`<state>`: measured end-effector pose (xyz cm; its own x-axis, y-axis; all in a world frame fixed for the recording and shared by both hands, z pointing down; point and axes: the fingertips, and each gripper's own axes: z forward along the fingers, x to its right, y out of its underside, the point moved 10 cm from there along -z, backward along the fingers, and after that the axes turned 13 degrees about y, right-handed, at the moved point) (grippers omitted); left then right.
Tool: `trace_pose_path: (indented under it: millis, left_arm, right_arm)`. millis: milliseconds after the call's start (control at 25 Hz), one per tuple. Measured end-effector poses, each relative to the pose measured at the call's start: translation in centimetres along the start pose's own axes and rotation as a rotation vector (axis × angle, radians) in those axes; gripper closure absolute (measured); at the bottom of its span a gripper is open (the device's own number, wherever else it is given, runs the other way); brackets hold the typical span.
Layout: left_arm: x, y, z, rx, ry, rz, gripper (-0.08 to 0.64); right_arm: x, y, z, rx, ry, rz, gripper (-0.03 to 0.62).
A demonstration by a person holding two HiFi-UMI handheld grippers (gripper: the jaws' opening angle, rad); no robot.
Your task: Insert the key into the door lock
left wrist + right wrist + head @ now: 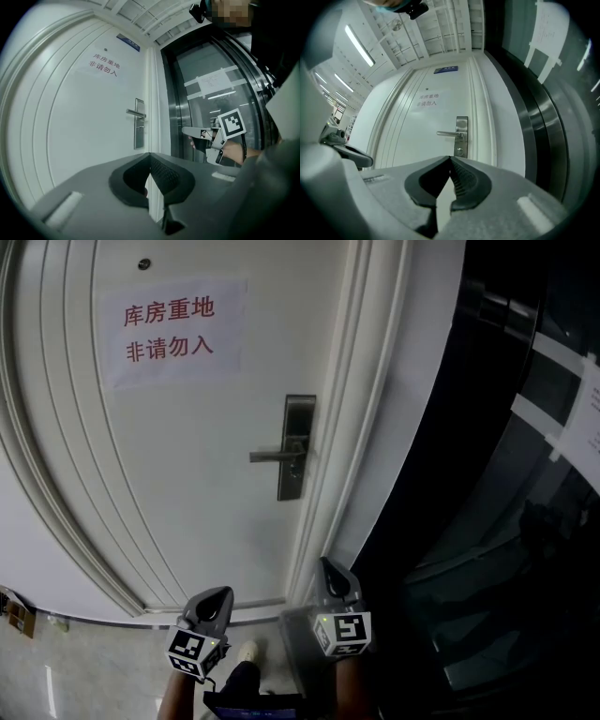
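Left arm: a forearm is rising from the bottom edge of the head view, holding the left gripper point(211, 604) about level and pointing toward the foot of the white door point(187, 474).
Left claw: its jaws are meeting at the tips, pads pressed together, with nothing showing between them.
Right arm: the hand is holding the right gripper point(330, 576) close beside the door frame point(356, 427), its nose tipping slightly upward toward the door lock point(298, 448).
Right claw: its jaws are pressing fully together, tips touching, gripping nothing that can be seen.
Door lock: it is sitting on a dark metal plate at the door's right edge, with the lever handle point(272, 457) reaching left and the keyhole point(460, 151) below it. It is standing well apart from both grippers, ahead of them.
Cut off: both forearms are running out at the bottom of the head view, and the marker cubes point(344, 632) are covering the hands.
Hard to make out: the key is not showing itself in any view, and the dark glass wall point(506, 521) on the right is swallowing most detail.
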<state>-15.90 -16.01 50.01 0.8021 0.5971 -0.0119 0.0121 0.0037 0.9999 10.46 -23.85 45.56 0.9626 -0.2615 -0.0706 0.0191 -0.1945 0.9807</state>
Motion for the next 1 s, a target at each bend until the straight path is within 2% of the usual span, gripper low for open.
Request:
trace_pose_path:
  millis: [400, 1000]
  left_arm:
    - [2.8, -0.3, -2.3, -0.002, -0.011, 0.017, 0.558]
    - [3.3, -0.2, -6.5, 0.003, -0.014, -0.007, 0.558]
  right_arm:
    - [-0.1, 2.1, -4.6, -0.085, -0.031, 0.055, 0.591]
    - [-3.4, 2.8, -9.9, -0.113, -0.038, 0.016, 0.591]
